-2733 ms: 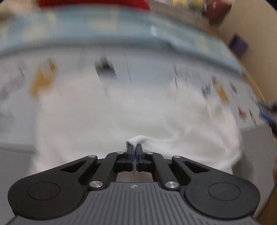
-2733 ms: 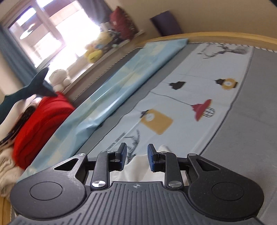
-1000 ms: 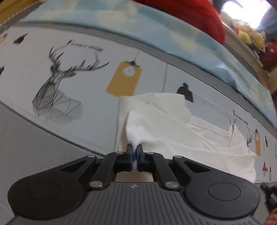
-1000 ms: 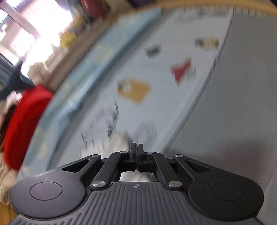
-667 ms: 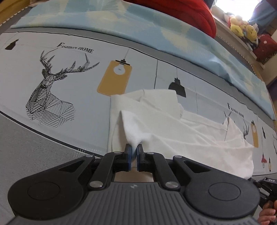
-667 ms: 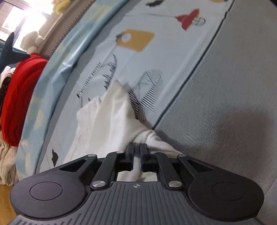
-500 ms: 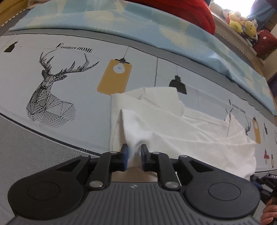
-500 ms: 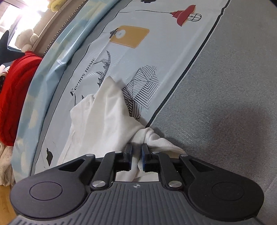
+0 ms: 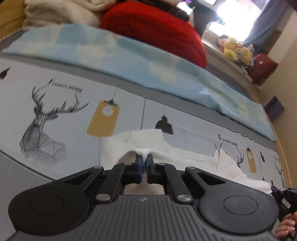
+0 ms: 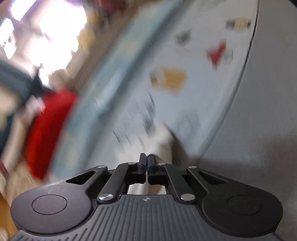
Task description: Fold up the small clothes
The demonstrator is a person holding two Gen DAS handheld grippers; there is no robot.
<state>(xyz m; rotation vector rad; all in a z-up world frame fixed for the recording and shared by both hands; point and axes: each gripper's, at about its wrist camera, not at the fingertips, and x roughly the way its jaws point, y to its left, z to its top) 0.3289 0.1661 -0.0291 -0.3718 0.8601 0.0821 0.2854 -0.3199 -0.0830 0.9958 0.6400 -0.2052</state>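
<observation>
A white garment (image 9: 187,153) lies crumpled on the printed bed sheet (image 9: 61,129). In the left wrist view my left gripper (image 9: 144,157) has its jaws closing tight on a pinched fold of its near edge, and the cloth bulges over the fingertips. The right wrist view is badly blurred. There my right gripper (image 10: 146,157) has its jaws closing together, with a pale lump of the garment (image 10: 163,137) at the tips. The right gripper's body (image 9: 284,194) and a hand (image 9: 285,228) show at the garment's far right corner.
A light blue folded sheet (image 9: 130,55) runs along the back of the bed. Behind it lie a red blanket (image 9: 154,27) and a cream one (image 9: 61,13). Plush toys (image 9: 235,50) sit by the window. Grey mattress cover (image 10: 256,129) lies to the right.
Both grippers parted a little on the cloth and closed on it again. The left one has risen and tilted up, lifting its fold. The right view has gone blurred with motion.
</observation>
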